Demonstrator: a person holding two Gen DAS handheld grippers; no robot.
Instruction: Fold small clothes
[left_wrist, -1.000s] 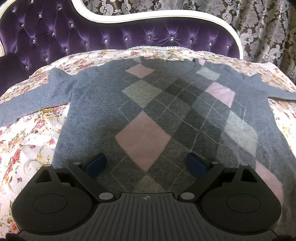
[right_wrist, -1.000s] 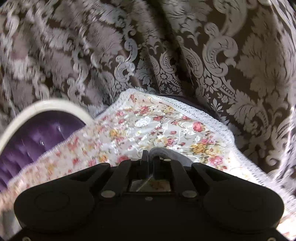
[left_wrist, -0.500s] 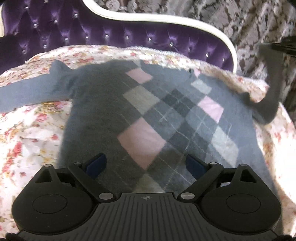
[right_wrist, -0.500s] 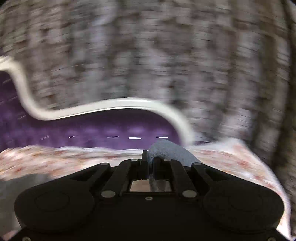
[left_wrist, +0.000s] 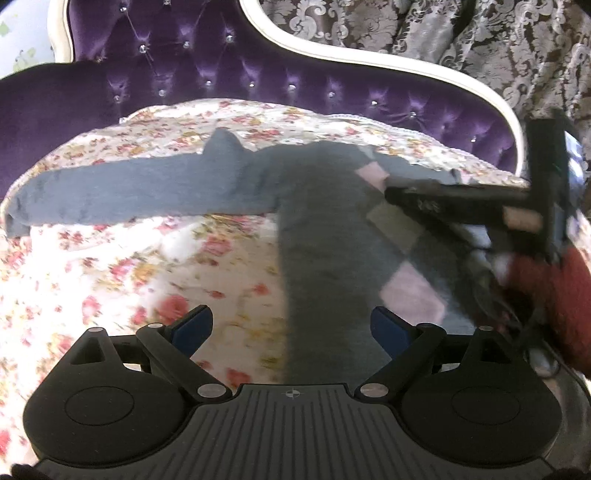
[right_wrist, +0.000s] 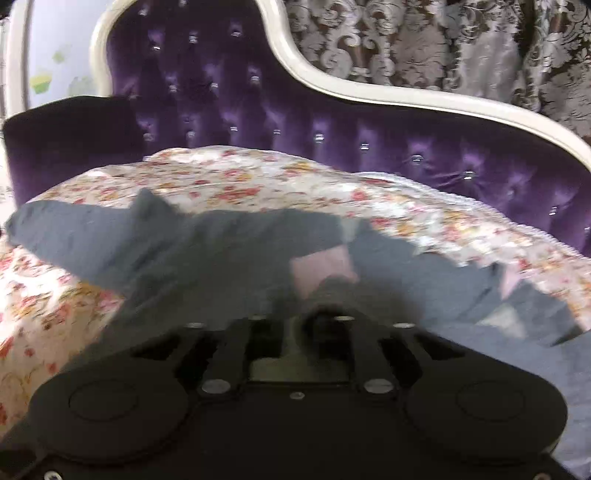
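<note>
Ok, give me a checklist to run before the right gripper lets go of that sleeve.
1. Right gripper shut on the sleeve: ok, grey knit bunches between its closed fingers.
2. Sleeve brought over the sweater body: ok, the right gripper sits above the argyle front.
3. Sleeve lying flat, without twist: cannot tell, the picture is blurred.
4. Left gripper free: ok, open above the hem, holding nothing.
5. Other sleeve still to fold: not ok, it lies stretched out on the floral cover.
6. Sweater fully on the cover: cannot tell, its right side is hidden.
</note>
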